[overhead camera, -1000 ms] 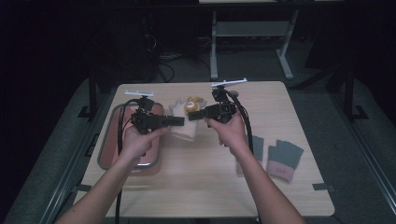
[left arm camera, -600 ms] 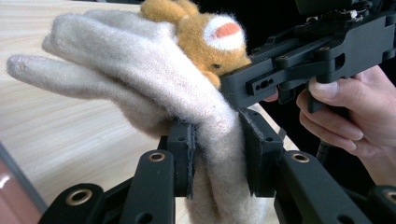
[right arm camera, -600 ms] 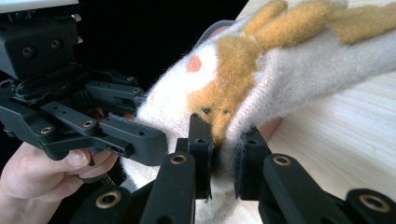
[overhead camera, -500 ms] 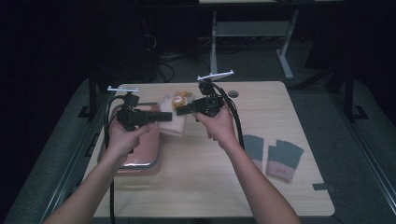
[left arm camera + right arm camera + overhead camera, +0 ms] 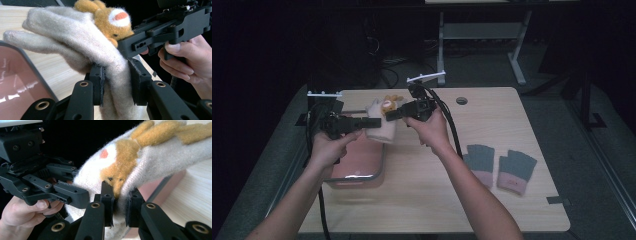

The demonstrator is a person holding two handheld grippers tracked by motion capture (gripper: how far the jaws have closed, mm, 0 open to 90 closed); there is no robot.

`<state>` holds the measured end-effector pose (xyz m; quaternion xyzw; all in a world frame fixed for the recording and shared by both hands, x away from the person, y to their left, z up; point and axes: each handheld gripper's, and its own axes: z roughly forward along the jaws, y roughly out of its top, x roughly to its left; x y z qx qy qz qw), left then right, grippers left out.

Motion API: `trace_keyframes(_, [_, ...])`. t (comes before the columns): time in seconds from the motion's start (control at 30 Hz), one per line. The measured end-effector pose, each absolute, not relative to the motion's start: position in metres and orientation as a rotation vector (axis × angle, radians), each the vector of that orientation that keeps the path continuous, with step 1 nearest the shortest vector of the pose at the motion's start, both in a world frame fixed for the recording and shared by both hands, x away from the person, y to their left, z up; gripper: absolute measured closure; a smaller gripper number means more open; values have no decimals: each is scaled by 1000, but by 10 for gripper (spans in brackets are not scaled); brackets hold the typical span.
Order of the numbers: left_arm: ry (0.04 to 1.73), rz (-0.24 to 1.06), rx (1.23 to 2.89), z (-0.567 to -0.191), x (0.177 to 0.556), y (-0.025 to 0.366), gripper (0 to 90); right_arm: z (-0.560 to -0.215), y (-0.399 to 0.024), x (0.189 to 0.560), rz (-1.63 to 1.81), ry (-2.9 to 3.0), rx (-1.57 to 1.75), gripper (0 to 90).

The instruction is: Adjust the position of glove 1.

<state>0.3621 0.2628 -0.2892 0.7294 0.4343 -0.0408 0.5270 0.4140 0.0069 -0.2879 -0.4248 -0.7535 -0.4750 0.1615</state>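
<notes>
High view: wooden tabletop (image 5: 427, 200), pinkish tray (image 5: 362, 162) with dark rim at its left edge, pair of grey gloves (image 5: 499, 167) with pink cuffs lying flat toward the right edge, untouched. Cream fuzzy glove (image 5: 379, 127) with an orange plush animal face is held off the surface between both grippers, over the tray's far right corner. Left gripper (image 5: 116, 83) jaws closed tight on the glove's cuff end; right gripper (image 5: 120, 205) jaws pinched shut on the fabric just under the animal face (image 5: 117, 170). Judged progress: pickup done, glove lifted and shared between both hands. Left to do: likely setting it down, tray or tabletop, can't tell which. Grey pair not started.
</notes>
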Motion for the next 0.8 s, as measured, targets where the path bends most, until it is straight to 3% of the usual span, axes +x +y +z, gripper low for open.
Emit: trace_keyframes(0.8, [1117, -71, 1726, -300, 359, 306, 676, -302, 54, 425, -1316, -2131, -1165, 796])
